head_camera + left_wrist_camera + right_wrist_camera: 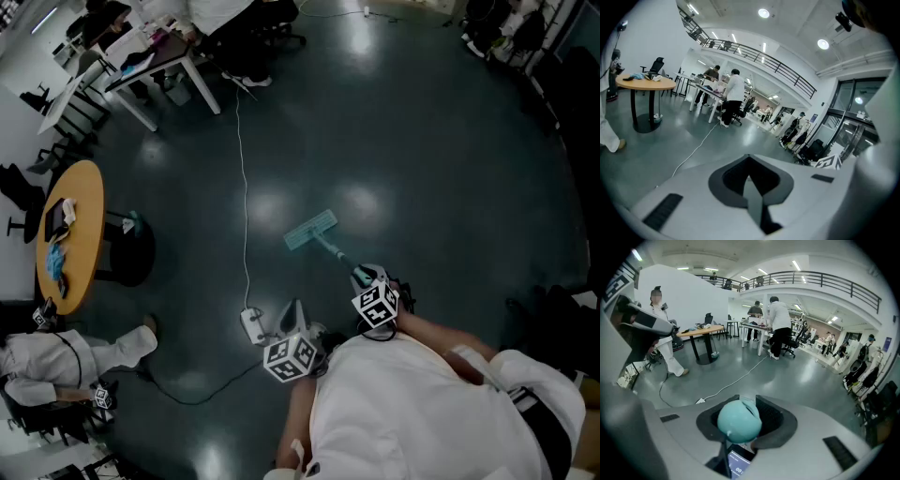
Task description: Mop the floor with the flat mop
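Head view: flat mop point(310, 230) on the dark floor point(422, 169), out in the open middle. Its teal head points up-left, and the long axis runs down-right along the handle into the right gripper point(366, 281). Beside that, the left gripper point(292, 323) is near a white power strip point(251, 324) and its cable point(244, 187).

Left gripper view: jaws pressed together with nothing between them, round table point(644, 83) far left.

Right gripper view: jaws clamped on the rounded teal handle end point(739, 420).
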A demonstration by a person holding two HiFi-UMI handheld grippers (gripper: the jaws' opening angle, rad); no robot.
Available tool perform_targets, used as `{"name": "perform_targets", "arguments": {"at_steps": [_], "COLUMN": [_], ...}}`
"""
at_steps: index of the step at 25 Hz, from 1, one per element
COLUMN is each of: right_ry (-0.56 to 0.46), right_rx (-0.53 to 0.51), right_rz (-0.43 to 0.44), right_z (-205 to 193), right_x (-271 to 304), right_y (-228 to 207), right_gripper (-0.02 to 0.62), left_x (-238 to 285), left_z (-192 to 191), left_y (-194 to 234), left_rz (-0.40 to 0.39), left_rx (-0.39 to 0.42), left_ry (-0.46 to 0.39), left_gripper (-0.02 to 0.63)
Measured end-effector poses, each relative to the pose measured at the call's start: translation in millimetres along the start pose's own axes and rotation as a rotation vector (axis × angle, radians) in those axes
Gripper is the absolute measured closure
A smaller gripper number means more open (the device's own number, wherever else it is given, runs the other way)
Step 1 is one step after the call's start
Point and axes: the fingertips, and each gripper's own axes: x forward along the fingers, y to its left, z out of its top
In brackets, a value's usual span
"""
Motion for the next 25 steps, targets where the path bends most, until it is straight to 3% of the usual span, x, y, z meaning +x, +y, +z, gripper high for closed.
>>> {"name": "perform_targets", "arguments": {"at_steps": [18, 25], "right_ry": [-0.021, -0.072], "right_rx": [0.012, -0.019], "right_rz": [0.002, 0.000], "right_z": [-14.7, 0.0], "right_x": [-3.2, 31.5], "right_y": [-16.7, -27.4], "right_gripper": [0.482, 0.482], "left_x": [30.6, 55.4], "left_z": [-4.2, 9.4], "left_y": [-19.8, -15.1], "left_rz": [0.072, 0.125], "left_rx": [-0.021, -0.053], "left_ry": [-0.001, -0.025], "left_gripper": [0.601, 0.601]}}
